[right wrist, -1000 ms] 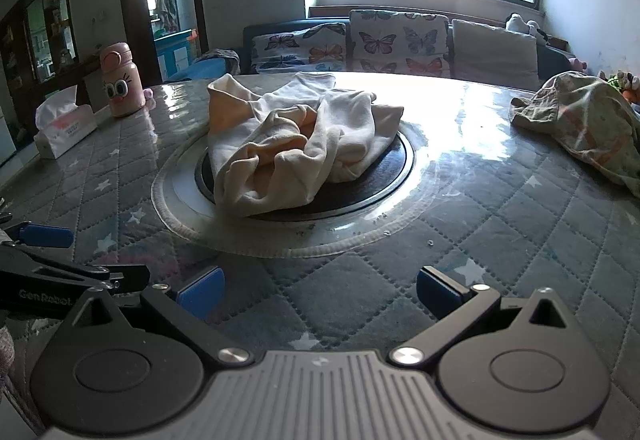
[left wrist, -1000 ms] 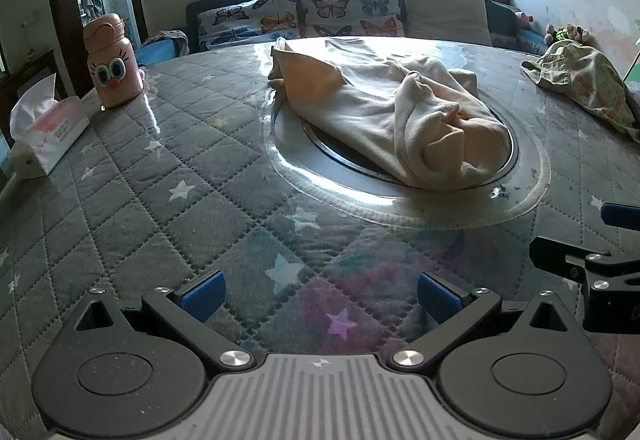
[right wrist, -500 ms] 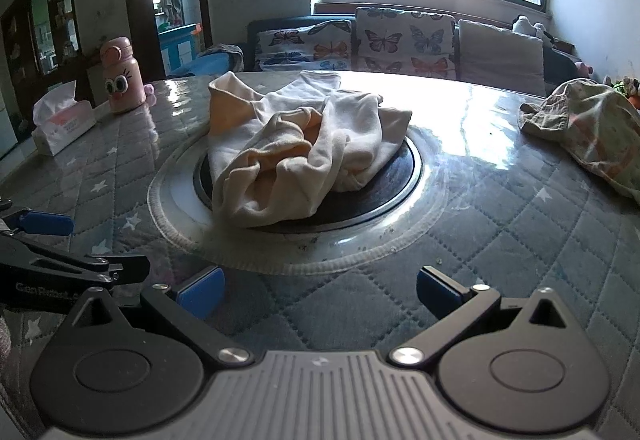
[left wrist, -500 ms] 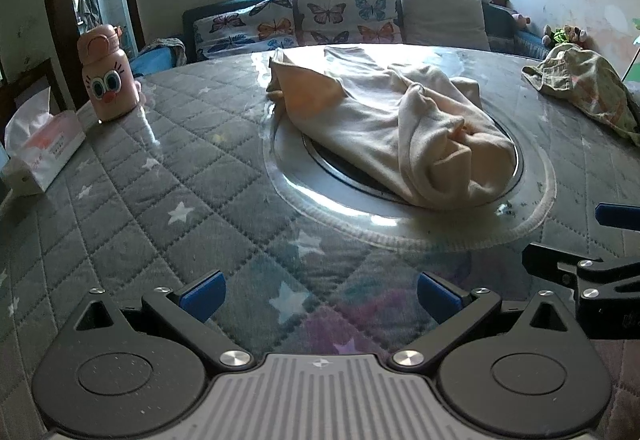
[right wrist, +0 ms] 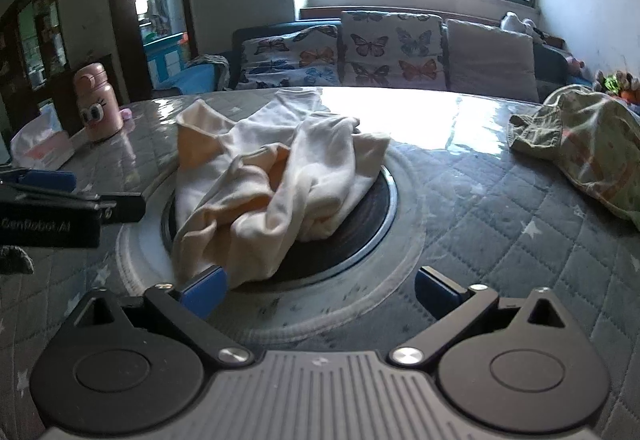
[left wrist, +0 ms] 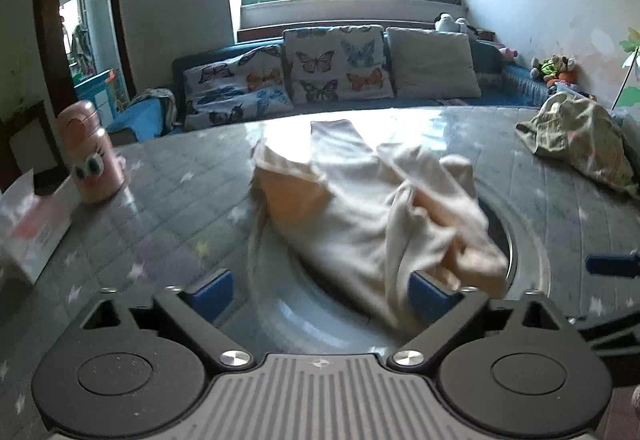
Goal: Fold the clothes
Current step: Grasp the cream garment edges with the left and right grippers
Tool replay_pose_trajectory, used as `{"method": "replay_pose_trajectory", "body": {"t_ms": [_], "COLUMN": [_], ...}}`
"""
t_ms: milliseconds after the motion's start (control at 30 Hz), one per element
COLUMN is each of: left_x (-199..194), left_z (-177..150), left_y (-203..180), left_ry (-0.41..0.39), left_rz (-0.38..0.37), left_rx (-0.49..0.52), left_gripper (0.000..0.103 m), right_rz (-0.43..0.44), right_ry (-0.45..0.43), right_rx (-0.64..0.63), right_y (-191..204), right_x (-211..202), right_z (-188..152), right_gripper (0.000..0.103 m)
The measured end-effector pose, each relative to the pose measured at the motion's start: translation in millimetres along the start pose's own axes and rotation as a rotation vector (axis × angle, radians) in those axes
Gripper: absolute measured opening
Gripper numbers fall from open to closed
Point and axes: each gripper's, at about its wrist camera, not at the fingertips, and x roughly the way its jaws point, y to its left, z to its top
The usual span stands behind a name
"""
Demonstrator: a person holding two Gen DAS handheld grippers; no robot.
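Left wrist view: a white tissue box [left wrist: 34,228] with a tissue sticking out of its top sits at the left edge of the round table covered in grey quilted star-print cloth under clear film [left wrist: 168,224]. Just beside it stands a pink cartoon-eyed bottle [left wrist: 93,153], closed. The crumpled cream and peach garment [left wrist: 376,215] lies heaped over the round recessed disc in the table's middle [left wrist: 506,240]. An olive patterned garment [left wrist: 580,143] lies bunched at the far right. The left gripper [left wrist: 320,290] is spread wide and holds nothing; its right blue pad [left wrist: 430,294] sits in front of the cream garment's near edge, though contact cannot be told through the blur. A blue tip of the right gripper [left wrist: 612,264] shows at the right edge.

Right wrist view: the cream garment [right wrist: 276,179] covers the left part of the dark disc [right wrist: 360,224]. The right gripper [right wrist: 320,290] is spread wide and empty, its left pad [right wrist: 204,290] just at the garment's near hem. The left gripper [right wrist: 60,199] enters from the left, near the garment. The tissue box [right wrist: 40,147] and bottle [right wrist: 96,101] stand at far left, the olive garment [right wrist: 580,143] at far right.
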Motion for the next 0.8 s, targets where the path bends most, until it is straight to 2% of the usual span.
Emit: {"method": "replay_pose_trajectory", "body": {"t_ms": [267, 367, 433, 467, 500, 533, 600, 800], "left_x": [42.7, 62.9, 77.0, 83.8, 84.9, 83.1, 79.3, 58.2], "left_z": [34.0, 39.7, 39.1, 38.5, 37.9, 37.1, 35.7, 31.1], "left_y": [-19.4, -25.0, -27.7, -29.0, -27.4, -24.2, -17.7, 7.0], "left_ry": [0.021, 0.052, 0.080, 0.094, 0.096, 0.091, 0.082, 0.034], "left_rz": [-0.073, -0.099, -0.106, -0.108, -0.110, -0.114, -0.120, -0.133], "left_rx": [0.024, 0.021, 0.030, 0.035, 0.031, 0.023, 0.006, -0.068], "left_gripper": [0.082, 0.074, 0.058, 0.054, 0.042, 0.025, 0.008, 0.007], "right_rz": [0.006, 0.008, 0.010, 0.011, 0.013, 0.016, 0.021, 0.047], "right_ry": [0.015, 0.018, 0.020, 0.021, 0.022, 0.023, 0.023, 0.016], "right_rx": [0.044, 0.046, 0.048, 0.048, 0.048, 0.047, 0.047, 0.026], "right_y": [-14.0, -16.8, -18.9, -20.1, -21.2, -22.1, -23.4, -18.0], "right_x": [13.4, 16.4, 17.9, 18.5, 19.0, 19.7, 20.5, 27.5], "right_z": [15.0, 17.0, 18.1, 18.7, 19.3, 20.3, 23.0, 35.7], "right_gripper": [0.093, 0.090, 0.089, 0.088, 0.085, 0.084, 0.081, 0.073]}}
